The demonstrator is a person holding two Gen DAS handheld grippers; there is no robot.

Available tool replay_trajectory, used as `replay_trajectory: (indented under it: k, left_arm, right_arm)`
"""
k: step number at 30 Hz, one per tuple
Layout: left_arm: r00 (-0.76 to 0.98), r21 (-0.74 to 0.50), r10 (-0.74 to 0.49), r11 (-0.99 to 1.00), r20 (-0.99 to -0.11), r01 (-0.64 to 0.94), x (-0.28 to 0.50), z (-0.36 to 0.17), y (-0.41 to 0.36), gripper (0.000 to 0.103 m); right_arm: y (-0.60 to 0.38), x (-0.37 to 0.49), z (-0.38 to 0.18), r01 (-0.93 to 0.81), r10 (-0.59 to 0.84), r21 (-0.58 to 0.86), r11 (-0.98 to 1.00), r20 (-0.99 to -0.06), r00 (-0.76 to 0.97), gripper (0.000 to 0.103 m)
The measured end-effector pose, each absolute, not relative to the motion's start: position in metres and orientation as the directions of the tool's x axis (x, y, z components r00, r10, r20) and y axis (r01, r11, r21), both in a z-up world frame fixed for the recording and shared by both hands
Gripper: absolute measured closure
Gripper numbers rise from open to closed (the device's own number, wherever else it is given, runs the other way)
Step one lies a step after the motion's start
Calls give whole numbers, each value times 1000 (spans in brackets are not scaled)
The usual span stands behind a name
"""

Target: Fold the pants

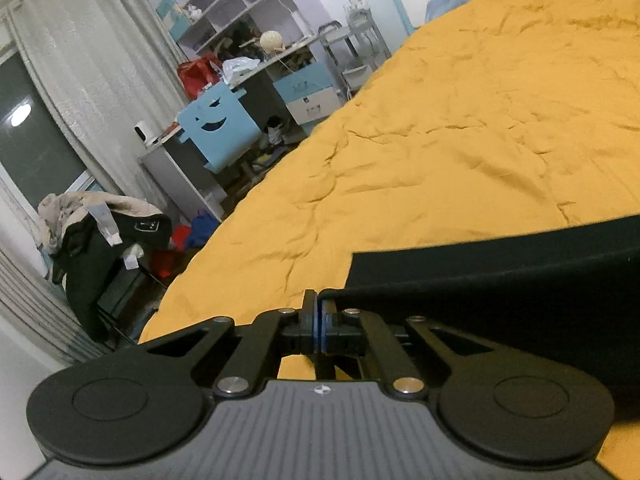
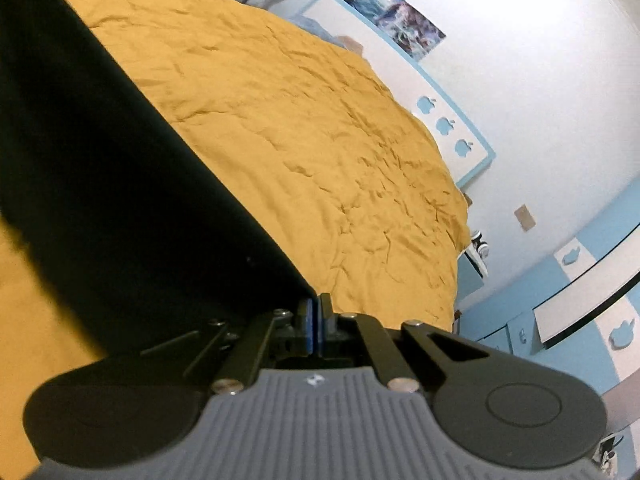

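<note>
left gripper has its two black fingers pressed together with the blue pads meeting, pinching a corner of the black, smooth-cloth pants, whose straight edge runs away to the right of that view, lifted above the bed. right gripper is clamped the same way on the opposite corner of the pants, and from there the dark cloth stretches taut up and to the left of the right wrist view as a broad flat band. both views show the pants hanging between the two grippers over the wrinkled mustard-yellow bedspread, which fills most of each frame. beyond the bed's far end stands a white headboard with a light blue border with apple-shaped cutouts, against a white wall. to the bed's left, in the left wrist view, a light blue chair with a smiling-face cutout sits at a cluttered white desk with shelves, next to a pale patterned curtain, and a heap of dark and beige clothes is draped nearer the camera.
</note>
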State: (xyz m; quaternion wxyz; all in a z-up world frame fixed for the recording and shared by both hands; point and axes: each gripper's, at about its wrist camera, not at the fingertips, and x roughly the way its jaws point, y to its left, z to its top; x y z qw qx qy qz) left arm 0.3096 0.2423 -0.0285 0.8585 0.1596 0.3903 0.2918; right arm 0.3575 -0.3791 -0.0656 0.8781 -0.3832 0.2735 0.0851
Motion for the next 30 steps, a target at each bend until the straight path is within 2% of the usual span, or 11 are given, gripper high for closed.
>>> replay_trajectory:
  k: [7, 14, 19, 24, 30]
  left_arm:
    - [468, 582, 664, 743, -583, -331, 375, -65, 234, 102]
    - [420, 654, 692, 712, -588, -257, 412, -106, 228, 102]
    - [398, 676, 704, 698, -588, -235, 423, -126, 226, 102]
    - [421, 665, 715, 689, -558, -289, 427, -123, 223, 102]
    - [401, 664, 728, 680, -557, -313, 426, -119, 227, 102]
  right_arm:
    - [-367, 439, -104, -373, -96, -593, 713, -610, 786, 103]
    - [-360, 482, -149, -424, -104, -560, 712, -681, 725, 103]
    - [-359, 493, -163, -429, -102, -555, 713, -687, 720, 103]
    - [-360, 501, -169, -415, -112, -545, 728, -693, 712, 103]
    - [-361, 492, -145, -334, -104, -559, 759, -611, 785, 103]
